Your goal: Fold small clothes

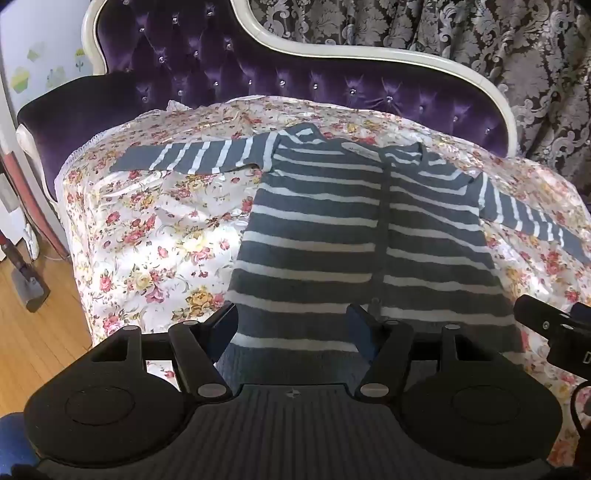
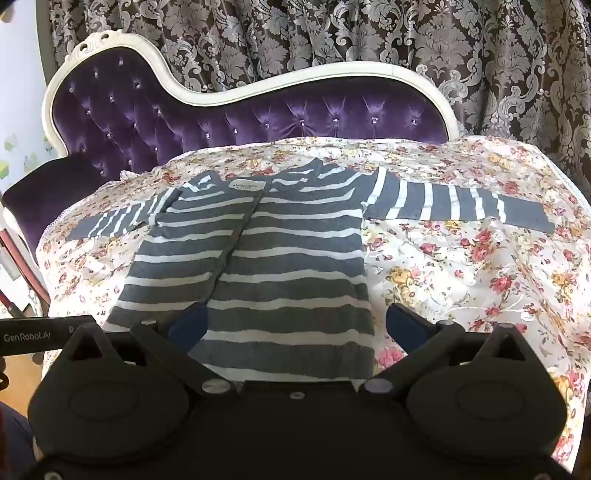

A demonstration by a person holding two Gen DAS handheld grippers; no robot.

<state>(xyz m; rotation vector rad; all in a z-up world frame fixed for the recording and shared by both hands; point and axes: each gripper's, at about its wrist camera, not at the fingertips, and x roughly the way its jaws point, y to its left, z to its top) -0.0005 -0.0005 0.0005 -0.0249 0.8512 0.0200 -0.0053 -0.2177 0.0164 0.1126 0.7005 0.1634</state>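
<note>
A small grey cardigan with white stripes (image 1: 332,229) (image 2: 258,266) lies flat, front up, both sleeves spread out sideways. In the left wrist view my left gripper (image 1: 294,325) hovers over the hem's left half, open, with flat cloth showing between its blue pads. My right gripper (image 2: 297,326) stands wide open over the hem's right half, its right finger (image 2: 406,325) past the cardigan's side edge. Neither pinches any cloth. The hem's nearest strip is hidden under both gripper bodies.
The cardigan rests on a floral cover (image 1: 155,240) (image 2: 461,277) spread over a purple tufted sofa (image 1: 221,70) (image 2: 295,118) with a white frame. Patterned curtains (image 2: 332,33) hang behind. Wooden floor (image 1: 33,332) and a floor-cleaner head (image 1: 29,288) lie to the left.
</note>
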